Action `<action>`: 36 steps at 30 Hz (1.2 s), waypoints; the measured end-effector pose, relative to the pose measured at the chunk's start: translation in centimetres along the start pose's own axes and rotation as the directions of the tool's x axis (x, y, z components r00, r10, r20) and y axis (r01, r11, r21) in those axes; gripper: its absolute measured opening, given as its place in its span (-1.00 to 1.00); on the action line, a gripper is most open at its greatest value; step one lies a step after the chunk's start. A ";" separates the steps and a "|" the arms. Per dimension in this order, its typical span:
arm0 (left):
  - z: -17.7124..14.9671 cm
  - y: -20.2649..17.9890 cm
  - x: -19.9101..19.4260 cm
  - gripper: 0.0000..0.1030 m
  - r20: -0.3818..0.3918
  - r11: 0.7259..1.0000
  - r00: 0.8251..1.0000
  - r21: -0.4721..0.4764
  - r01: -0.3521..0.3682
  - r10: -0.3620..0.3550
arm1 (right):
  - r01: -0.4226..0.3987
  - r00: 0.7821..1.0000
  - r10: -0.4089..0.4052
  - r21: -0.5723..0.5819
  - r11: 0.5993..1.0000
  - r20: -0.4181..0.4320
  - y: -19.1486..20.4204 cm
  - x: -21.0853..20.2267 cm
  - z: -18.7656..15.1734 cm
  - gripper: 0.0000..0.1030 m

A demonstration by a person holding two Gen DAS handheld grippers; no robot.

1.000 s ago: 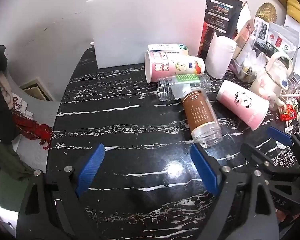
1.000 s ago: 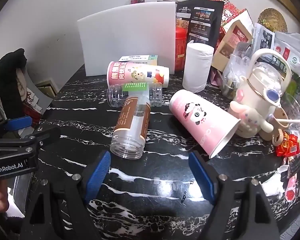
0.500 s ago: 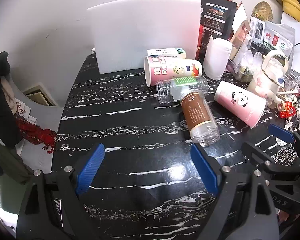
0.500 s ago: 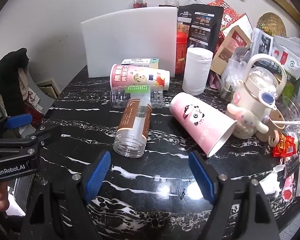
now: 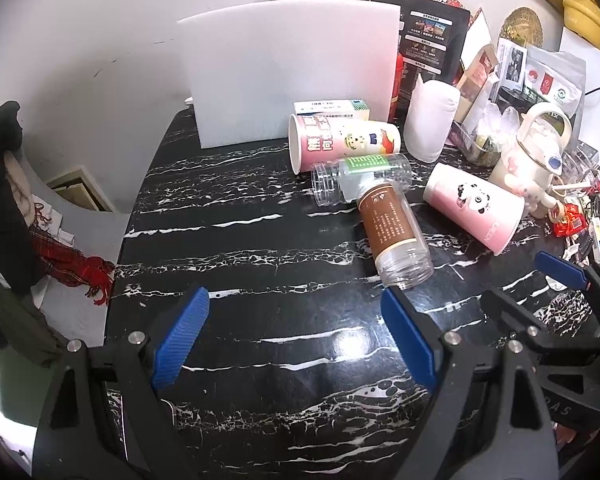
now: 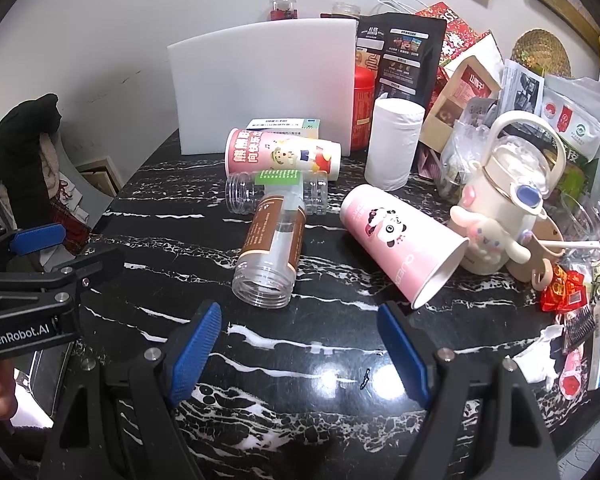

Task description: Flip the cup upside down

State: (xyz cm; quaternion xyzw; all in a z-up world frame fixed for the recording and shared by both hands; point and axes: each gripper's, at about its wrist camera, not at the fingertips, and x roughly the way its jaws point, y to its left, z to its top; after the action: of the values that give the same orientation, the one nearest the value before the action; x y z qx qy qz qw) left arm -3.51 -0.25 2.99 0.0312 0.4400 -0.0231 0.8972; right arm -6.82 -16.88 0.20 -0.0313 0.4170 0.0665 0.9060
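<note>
Both cameras sit higher and further back than a second ago: the objects read smaller and more of the wall and back-of-table clutter is in frame. I see no object displaced; only the grippers have retreated slightly.

Task status: not started. Four containers lie on their sides on the black marble table [image 6: 300, 360], and none is gripped or turned over. I cannot tell which one the task means.

1. Pink panda cup [image 6: 400, 240] [image 5: 476, 208]: on its side, mouth toward the right gripper, close to the cream kettle [image 6: 512, 200]. I judge it the likeliest target.
2. Bear-print paper cup [image 6: 284, 156] [image 5: 340, 140]: on its side near the white foam board [image 6: 260, 80].
3. Brown-label clear jar [image 6: 272, 248] [image 5: 392, 228]: on its side, open end toward me, its far end against a green-label clear jar [image 6: 280, 188] lying crosswise.

Gripper state:
- Left gripper [image 5: 296, 344]: jaws spread wide, nothing between them, above bare table, well short of every container.
- Right gripper [image 6: 300, 356]: jaws spread wide, empty, with the brown-label jar and panda cup just ahead.

Remaining, in my judgement: approach the chosen cup, close on its wall, lift, rotate until the mouth faces down, set it on the table, release.
</note>
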 end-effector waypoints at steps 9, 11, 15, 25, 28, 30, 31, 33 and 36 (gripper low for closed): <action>-0.3 -0.3 -0.7 0.70 0.005 1.000 1.000 0.007 0.004 -0.004 | -0.001 1.000 0.001 -0.006 1.000 0.002 0.1 -0.4 -0.2 0.57; -0.3 -0.4 -0.8 0.70 0.006 1.000 1.000 0.008 0.004 -0.004 | 0.000 1.000 0.000 -0.008 1.000 0.003 0.2 -0.6 -0.3 0.57; -0.3 -0.5 -1.0 0.70 0.005 1.000 1.000 0.012 0.004 -0.004 | -0.003 1.000 0.003 -0.011 1.000 0.005 0.3 -0.9 -0.3 0.57; -0.5 -0.5 -1.2 0.70 0.001 1.000 1.000 0.009 0.003 -0.003 | -0.003 1.000 0.003 -0.012 1.000 0.001 0.3 -1.1 -0.4 0.57; -0.6 -0.5 -1.2 0.70 0.000 1.000 1.000 0.007 0.003 -0.003 | -0.004 1.000 0.004 -0.012 1.000 0.001 0.3 -1.1 -0.5 0.57; -0.6 -0.4 -1.3 0.70 -0.001 1.000 1.000 0.006 0.004 -0.004 | -0.003 1.000 0.003 -0.012 1.000 0.001 0.3 -1.1 -0.5 0.57; -0.7 -0.4 -1.3 0.70 0.000 1.000 1.000 0.007 0.005 -0.005 | -0.003 1.000 0.003 -0.012 1.000 0.000 0.3 -1.1 -0.5 0.57; -0.7 -0.4 -1.3 0.70 0.000 1.000 1.000 0.007 0.004 -0.004 | -0.003 1.000 0.003 -0.012 1.000 -0.001 0.4 -1.1 -0.6 0.57; -0.8 -0.4 -1.3 0.70 -0.001 1.000 1.000 0.010 0.005 -0.005 | -0.003 1.000 0.003 -0.013 1.000 -0.003 0.4 -1.1 -0.7 0.57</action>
State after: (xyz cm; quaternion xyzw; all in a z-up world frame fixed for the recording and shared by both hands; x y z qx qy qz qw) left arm -4.96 -0.58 3.52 0.0346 0.4403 -0.0275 0.8968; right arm -8.12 -16.68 0.57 -0.0367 0.4179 0.0707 0.9050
